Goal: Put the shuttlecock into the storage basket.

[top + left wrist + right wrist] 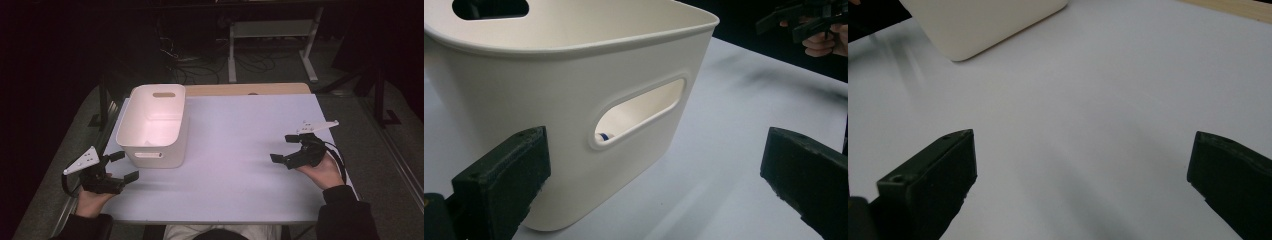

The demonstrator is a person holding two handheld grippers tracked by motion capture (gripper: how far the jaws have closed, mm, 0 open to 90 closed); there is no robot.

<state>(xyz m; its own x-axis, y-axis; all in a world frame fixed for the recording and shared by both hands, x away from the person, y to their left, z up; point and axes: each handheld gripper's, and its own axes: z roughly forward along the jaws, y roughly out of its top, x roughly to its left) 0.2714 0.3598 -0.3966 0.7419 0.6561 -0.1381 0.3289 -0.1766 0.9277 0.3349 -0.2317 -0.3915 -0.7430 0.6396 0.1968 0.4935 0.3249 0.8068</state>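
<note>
- Currently the white plastic bin (154, 125) stands upright at the table's (240, 150) left rear, long axis running front to back.
- Left gripper (121, 166) and right gripper (283, 148): jaws wide apart, empty.
- Something blue behind the handle slot (640, 112) is hard to make out.

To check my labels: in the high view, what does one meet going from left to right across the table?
Left claw → white bin → bare table surface → right claw.

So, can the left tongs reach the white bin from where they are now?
Probably yes. The left tongs are open, close to the white bin, with only bare table between them.
</note>
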